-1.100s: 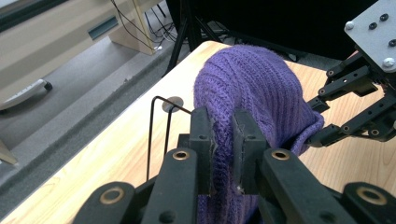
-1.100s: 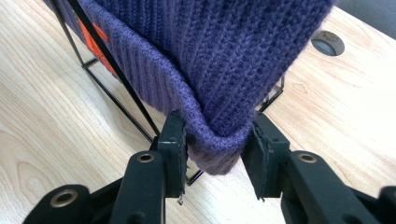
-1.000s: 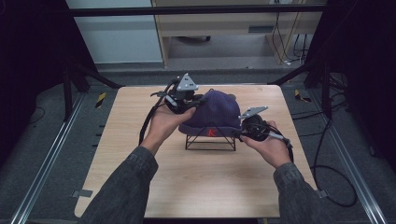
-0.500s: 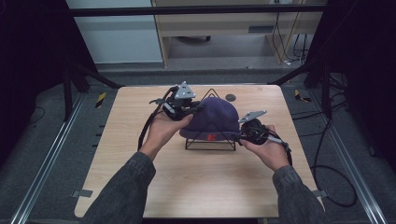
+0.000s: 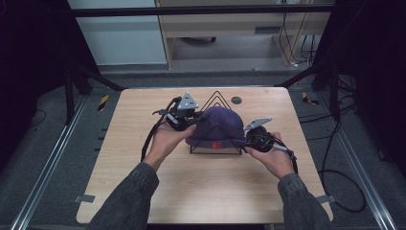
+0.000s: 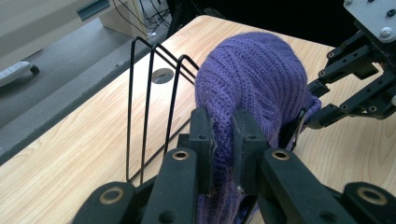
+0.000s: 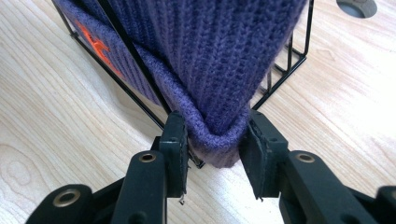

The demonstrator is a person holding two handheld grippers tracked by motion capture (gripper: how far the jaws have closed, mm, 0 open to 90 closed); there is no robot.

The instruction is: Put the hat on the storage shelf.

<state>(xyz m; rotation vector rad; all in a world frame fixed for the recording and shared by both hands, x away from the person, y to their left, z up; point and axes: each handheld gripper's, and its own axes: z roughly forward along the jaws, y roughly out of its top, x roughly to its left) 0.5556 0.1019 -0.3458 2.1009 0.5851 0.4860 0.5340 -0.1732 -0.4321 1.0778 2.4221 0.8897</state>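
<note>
At table centre, a purple knit hat [image 5: 218, 125] sat draped over a black wire rack [image 5: 216, 143].
Left gripper [image 6: 223, 140] pinched its nine-o'clock edge; right gripper [image 7: 215, 151] clasped the three-o'clock brim, seemingly firmly; pulling down evenly would seat it best.

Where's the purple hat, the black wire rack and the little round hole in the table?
purple hat [image 5: 221, 125], high view, top of its knitted crown
black wire rack [image 6: 148, 100], left gripper view, middle upright wire
round hole [image 5: 236, 100], high view, its grey middle
</note>
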